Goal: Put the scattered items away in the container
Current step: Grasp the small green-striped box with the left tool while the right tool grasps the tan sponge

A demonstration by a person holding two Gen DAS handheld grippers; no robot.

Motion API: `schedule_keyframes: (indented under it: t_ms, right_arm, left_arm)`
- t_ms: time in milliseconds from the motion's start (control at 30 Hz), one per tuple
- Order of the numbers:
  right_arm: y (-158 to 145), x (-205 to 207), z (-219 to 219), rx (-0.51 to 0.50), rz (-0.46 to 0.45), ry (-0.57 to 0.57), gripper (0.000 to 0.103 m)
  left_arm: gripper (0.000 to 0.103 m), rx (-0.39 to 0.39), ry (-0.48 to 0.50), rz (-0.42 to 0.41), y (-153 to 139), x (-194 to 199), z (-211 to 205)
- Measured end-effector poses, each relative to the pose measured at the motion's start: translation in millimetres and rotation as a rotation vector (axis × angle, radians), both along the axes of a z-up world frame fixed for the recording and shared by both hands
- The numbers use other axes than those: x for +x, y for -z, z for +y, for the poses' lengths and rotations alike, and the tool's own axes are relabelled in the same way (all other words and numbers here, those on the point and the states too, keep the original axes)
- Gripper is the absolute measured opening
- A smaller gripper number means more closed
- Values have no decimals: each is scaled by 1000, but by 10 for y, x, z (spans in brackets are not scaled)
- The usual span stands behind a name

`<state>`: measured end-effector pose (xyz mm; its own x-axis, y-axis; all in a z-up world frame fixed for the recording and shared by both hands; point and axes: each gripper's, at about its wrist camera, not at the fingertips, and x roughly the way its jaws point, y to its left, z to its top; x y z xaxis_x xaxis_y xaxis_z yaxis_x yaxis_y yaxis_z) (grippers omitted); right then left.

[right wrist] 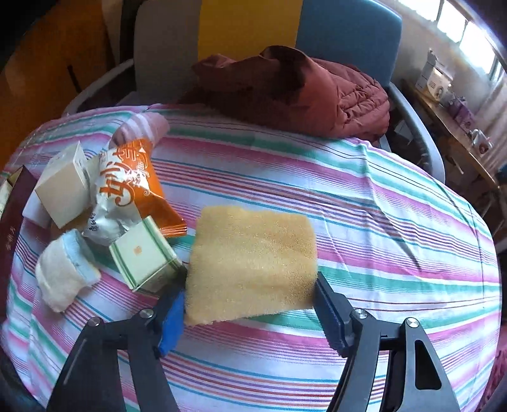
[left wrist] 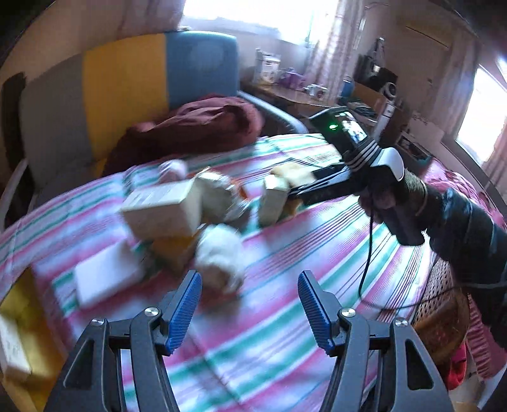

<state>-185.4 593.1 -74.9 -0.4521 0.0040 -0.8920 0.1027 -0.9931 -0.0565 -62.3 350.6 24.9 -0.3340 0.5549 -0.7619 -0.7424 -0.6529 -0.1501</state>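
Observation:
My right gripper (right wrist: 250, 285) is shut on a yellow sponge (right wrist: 253, 247), with a pad pressed against each side, just above the striped bedsheet (right wrist: 348, 196). To its left lie a green-striped box (right wrist: 145, 256), an orange snack bag (right wrist: 126, 183), a beige box (right wrist: 63, 187), a white-and-blue pad (right wrist: 63, 272) and a pink sock (right wrist: 142, 126). In the blurred left wrist view my left gripper (left wrist: 250, 275) stands open and empty, close to the white pad (left wrist: 218, 253). A yellow-lined box (left wrist: 19, 317) sits at the lower left edge.
A dark red jacket (right wrist: 285, 88) lies at the far side of the bed, against a grey, yellow and blue headboard (right wrist: 253, 28). A dark red box edge (right wrist: 12, 215) shows at the left. A cluttered desk (right wrist: 450, 133) stands at the right. A wicker stool (left wrist: 437, 304) is beside the bed.

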Motion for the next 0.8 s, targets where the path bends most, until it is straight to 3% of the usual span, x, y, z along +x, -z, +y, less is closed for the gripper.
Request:
schedule_keyframes:
  t_ms: [200,433,700,733,800]
  right_arm:
    - [-66,15,141,20,-6,94,72]
    - [-95,21,373,-7,-23,202,72]
    - [-134,24,418,-23,-22,214,72]
    - [-136,24,423,-23,-21,216,72]
    - [-139,16,428,-25,-20,217,72]
  left_arm:
    - [64,-15,74,-7,129,-223,637]
    - [64,-89,126,58,356,-373,1256]
    - [64,-124,91,60,609,-626,1512]
    - [63,-124,85,52,632,-657,1527]
    - [52,-122,81,47,661,-692,1552]
